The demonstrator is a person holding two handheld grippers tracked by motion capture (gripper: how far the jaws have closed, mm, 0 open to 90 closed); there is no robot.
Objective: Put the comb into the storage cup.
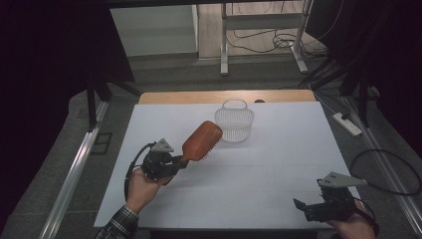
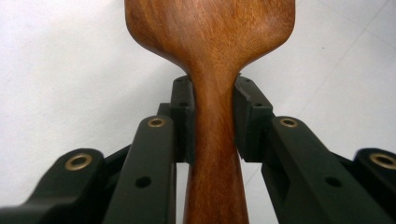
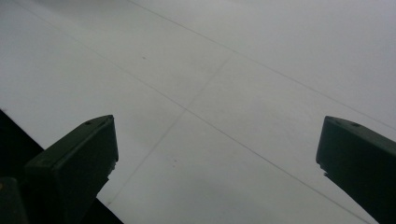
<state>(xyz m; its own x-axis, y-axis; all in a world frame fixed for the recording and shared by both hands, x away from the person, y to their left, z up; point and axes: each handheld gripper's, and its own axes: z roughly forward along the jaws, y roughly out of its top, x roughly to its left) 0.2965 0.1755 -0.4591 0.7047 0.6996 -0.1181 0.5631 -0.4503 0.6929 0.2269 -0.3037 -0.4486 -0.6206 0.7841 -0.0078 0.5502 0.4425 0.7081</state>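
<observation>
A wooden paddle hairbrush [image 1: 201, 141] hangs above the white table, its head tilted up toward the far right and its bristles facing down. My left gripper [image 1: 175, 165] is shut on the brush's narrow handle [image 2: 214, 135], with a pad pressing each side of the neck. A clear plastic basket [image 1: 234, 121] with a loop handle stands just beyond the brush head. Near the table's front right corner my right gripper [image 1: 303, 206] stands open, and between its jaws there is just bare table [image 3: 219, 140].
The white table top [image 1: 278, 164] lies over a wooden board that shows along the far edge. A small dark object [image 1: 259, 101] rests on that board. On the floor lie a power strip [image 1: 348, 124] and cables, with metal table legs behind.
</observation>
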